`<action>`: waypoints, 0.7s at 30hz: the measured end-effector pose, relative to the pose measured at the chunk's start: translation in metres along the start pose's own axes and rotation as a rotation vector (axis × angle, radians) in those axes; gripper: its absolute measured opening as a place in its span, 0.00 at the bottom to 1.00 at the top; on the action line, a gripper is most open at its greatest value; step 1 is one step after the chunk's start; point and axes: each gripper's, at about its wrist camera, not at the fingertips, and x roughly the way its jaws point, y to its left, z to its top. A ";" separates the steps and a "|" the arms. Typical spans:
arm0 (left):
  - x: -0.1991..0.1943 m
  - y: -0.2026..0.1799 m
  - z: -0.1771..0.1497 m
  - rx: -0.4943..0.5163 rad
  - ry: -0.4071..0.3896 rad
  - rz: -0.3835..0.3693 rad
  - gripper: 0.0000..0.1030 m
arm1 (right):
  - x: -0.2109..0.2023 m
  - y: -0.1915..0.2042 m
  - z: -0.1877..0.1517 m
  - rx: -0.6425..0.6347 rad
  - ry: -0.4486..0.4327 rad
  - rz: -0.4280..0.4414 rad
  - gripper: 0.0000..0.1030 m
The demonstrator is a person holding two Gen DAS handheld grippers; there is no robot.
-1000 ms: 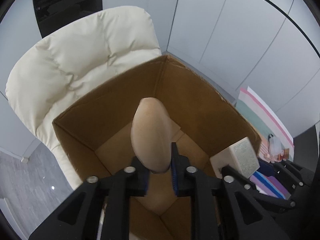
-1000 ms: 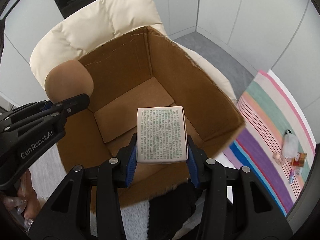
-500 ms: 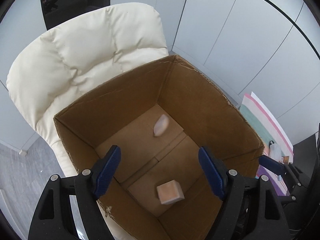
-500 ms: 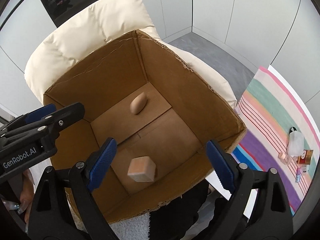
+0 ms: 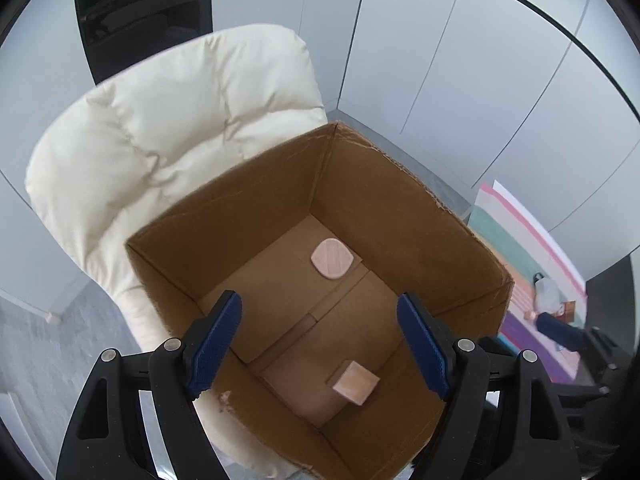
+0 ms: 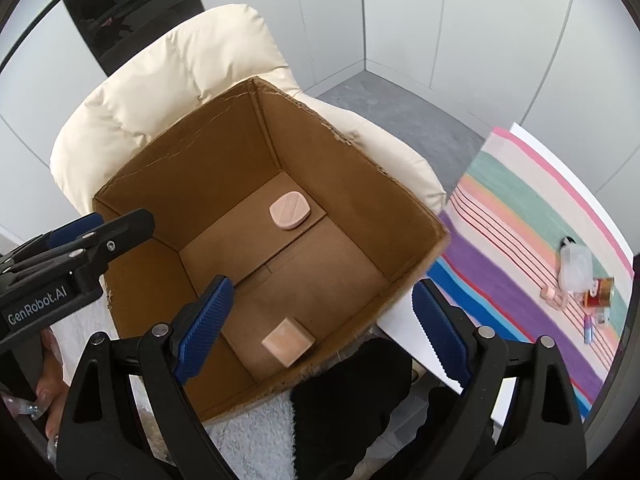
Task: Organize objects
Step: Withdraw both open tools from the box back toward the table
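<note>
Grey-walled room, cream chair (image 5: 168,128) under cardboard box (image 5: 400,208). Both grippers (image 5: 320,338) (image 6: 320,318) gaping, empty. Pad (image 5: 332,259) far, block (image 5: 354,384) near. Risk: clipping box rim, tipping it.

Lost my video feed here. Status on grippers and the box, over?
Left gripper open, empty. Right gripper open, empty. Flat pad and block lying apart on the floor of the box. Nothing in the way.
</note>
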 end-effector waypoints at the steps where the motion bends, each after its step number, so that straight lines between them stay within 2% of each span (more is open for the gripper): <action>1: -0.002 0.000 -0.002 0.004 -0.003 0.011 0.79 | -0.005 -0.002 -0.001 0.018 0.003 0.004 0.90; 4: -0.010 0.000 -0.007 0.006 0.009 -0.001 0.79 | -0.025 -0.006 -0.006 0.064 -0.010 0.033 0.90; 7: -0.027 0.000 -0.013 0.006 0.000 -0.036 0.79 | -0.043 -0.004 -0.014 0.049 -0.026 -0.010 0.90; 12: -0.052 0.000 -0.025 0.020 -0.028 -0.032 0.82 | -0.065 -0.004 -0.030 0.055 -0.040 -0.021 0.90; 17: -0.065 0.003 -0.041 0.021 0.005 -0.073 0.82 | -0.086 -0.002 -0.052 0.060 -0.057 -0.021 0.90; 21: -0.074 0.003 -0.057 0.035 0.017 -0.064 0.83 | -0.101 0.001 -0.070 0.063 -0.074 -0.033 0.90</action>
